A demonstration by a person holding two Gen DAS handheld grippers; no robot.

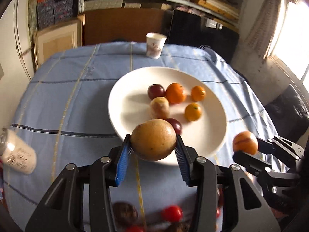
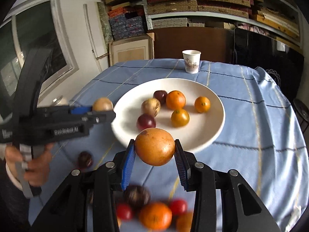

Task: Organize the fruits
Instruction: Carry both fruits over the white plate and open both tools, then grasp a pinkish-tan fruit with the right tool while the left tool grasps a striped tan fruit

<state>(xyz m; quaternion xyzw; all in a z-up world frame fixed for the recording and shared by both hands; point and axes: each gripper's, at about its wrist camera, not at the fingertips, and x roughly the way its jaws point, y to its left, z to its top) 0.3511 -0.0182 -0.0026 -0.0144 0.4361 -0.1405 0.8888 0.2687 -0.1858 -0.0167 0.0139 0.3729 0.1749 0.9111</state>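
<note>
We grip a tan fruit (image 1: 153, 139) in our left gripper (image 1: 153, 150) and an orange fruit (image 2: 155, 146) in our right gripper (image 2: 155, 154), jaws clamped partway, both held at the near rim of the plate (image 2: 216, 129).

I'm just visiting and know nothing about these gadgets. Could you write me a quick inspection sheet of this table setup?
Surface: round table under a blue checked tablecloth.
Job's things: white plate holding six fruits; more loose fruit on the cloth nearer the cameras.
Clutter: paper cup behind the plate; white jar at the left edge.
Grippers: left gripper clamps a tan fruit; right gripper clamps an orange-brown fruit.
Cables: nothing seen.
Surroundings: shelves of stacked boxes, a window, a dark chair.
</note>
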